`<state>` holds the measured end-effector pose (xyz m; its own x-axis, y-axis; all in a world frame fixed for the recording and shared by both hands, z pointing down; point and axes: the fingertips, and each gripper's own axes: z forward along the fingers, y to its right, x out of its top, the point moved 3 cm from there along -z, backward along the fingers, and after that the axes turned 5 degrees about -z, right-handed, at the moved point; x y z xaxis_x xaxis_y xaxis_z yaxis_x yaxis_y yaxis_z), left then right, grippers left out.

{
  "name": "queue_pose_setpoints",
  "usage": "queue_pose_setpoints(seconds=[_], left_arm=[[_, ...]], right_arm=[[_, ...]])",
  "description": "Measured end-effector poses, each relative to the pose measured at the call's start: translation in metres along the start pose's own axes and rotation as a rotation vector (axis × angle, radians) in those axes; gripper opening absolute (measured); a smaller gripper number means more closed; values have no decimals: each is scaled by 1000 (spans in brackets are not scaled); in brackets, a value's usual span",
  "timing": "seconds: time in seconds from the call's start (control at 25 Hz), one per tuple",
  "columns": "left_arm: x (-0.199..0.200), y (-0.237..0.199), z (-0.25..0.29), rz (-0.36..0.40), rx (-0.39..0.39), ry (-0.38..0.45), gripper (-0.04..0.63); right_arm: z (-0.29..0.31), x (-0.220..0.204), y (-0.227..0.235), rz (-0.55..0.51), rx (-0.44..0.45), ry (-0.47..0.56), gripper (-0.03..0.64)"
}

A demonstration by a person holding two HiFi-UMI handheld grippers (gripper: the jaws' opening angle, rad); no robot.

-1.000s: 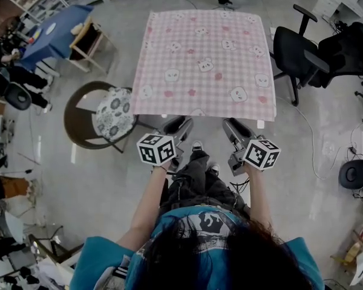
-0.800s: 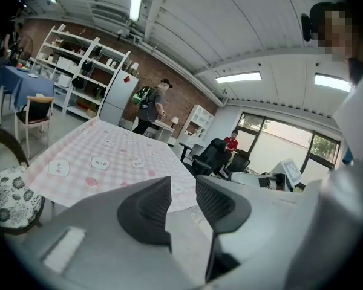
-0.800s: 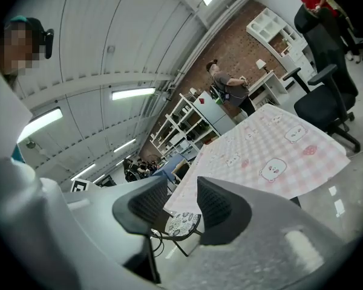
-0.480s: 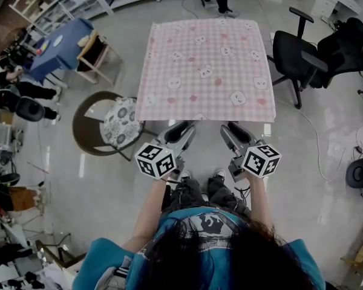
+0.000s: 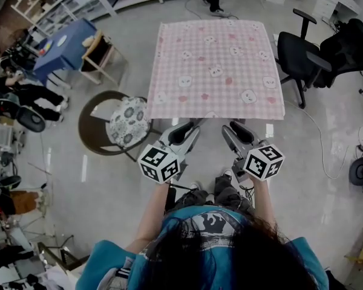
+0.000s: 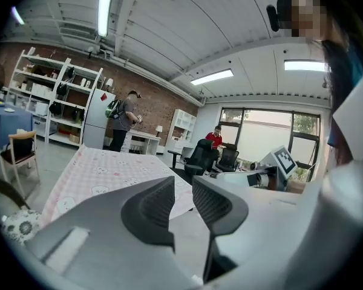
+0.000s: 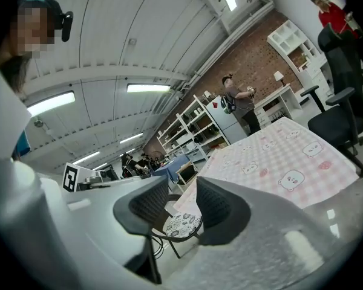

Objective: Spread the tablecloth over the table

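Along tablecloth (image 5: 216,68) near edge: bare floor (image 5: 109,192); office chair (image 5: 299,50) right, round chair (image 5: 127,121) left.

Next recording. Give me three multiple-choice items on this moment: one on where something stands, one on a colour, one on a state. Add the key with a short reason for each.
1. In the head view, the chair with the floral cushion stands where, relative to the tablecloth?
A. right of it
B. left of it
C. beyond its far edge

2. The tablecloth is
A. plain blue
B. green striped
C. pink checked

3. The tablecloth is
A. spread out flat
B. heaped on the floor
C. folded in half

Key:
1 B: the round chair sits off the cloth's left near corner.
2 C: pink and white checks with small cartoon faces show in all three views.
3 A: it lies as one smooth square, with no folds or heaps.
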<state>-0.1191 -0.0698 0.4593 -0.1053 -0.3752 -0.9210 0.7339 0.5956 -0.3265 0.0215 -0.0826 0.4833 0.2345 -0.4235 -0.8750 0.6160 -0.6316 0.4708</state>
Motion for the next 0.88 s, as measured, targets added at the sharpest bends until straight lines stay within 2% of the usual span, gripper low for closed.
queue_pose_setpoints(seconds=[0.24, 0.56, 0.88], left_arm=[[-2, -9, -40, 54, -2, -12, 90], [-6, -14, -87, 66, -47, 11, 45], [-18, -11, -110, 66, -103, 10, 15]], right_arm=[[6, -5, -44, -54, -5, 19, 92], [13, -23, -97, -96, -31, 27, 47], [11, -42, -132, -129, -46, 11, 9]])
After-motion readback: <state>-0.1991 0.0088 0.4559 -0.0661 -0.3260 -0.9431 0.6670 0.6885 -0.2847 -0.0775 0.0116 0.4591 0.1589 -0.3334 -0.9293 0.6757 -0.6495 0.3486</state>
